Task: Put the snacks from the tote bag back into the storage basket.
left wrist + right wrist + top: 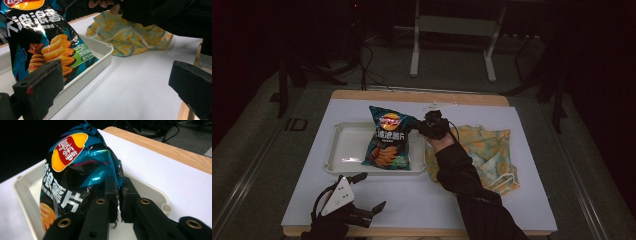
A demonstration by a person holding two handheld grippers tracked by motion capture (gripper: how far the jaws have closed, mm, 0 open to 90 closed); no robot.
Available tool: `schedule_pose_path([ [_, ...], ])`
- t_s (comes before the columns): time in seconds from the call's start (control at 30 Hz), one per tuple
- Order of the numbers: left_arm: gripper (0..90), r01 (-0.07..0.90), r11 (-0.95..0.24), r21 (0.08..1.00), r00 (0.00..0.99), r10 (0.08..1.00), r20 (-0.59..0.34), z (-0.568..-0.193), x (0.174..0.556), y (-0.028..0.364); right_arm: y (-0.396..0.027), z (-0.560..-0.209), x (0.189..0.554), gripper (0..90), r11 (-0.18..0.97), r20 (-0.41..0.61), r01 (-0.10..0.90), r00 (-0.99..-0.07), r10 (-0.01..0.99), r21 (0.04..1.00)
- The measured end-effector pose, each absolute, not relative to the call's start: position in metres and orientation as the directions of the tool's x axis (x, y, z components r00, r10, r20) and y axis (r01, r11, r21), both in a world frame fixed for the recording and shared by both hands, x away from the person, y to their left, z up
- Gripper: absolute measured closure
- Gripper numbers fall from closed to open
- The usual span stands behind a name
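A teal and black chip bag (388,142) stands tilted in a white tray (344,145), its lower end resting on the tray floor. My right gripper (419,127) reaches in from the right and is shut on the bag's upper right edge. In the right gripper view the crumpled foil of the bag (75,170) runs down between the two nearly touching pads of the gripper (118,195), over the tray (25,187). My left gripper (372,190) rests open near the table's front left. In its own view the gripper (115,87) faces the bag (42,42) and tray (100,52), holding nothing.
A yellow and teal patterned cloth (487,150) lies crumpled to the right of the tray, partly under the right forearm. A white mat (422,200) covers the wooden table. A white stand frame (454,30) is on the floor beyond the far edge.
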State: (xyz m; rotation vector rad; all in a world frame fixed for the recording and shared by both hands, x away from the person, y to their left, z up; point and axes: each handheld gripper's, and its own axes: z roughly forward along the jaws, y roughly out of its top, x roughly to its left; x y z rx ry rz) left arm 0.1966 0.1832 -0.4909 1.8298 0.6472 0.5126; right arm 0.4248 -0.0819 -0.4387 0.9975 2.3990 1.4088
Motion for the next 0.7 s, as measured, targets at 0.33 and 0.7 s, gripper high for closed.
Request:
schedule_pose_path([
  [0.33,0.4,0.185,-0.278,0.943,0.761,0.648,0.041,-0.491,0.196,0.183,-0.088,-0.427,0.423,70.9,0.335,0.119,0.447,-0.727,0.677,0.829],
  [0.7,0.4,0.188,-0.28,0.941,0.759,0.649,0.042,-0.491,0.197,0.182,-0.11,-0.402,0.408,51.0,0.341,0.085,0.4,-0.744,0.663,0.851],
])
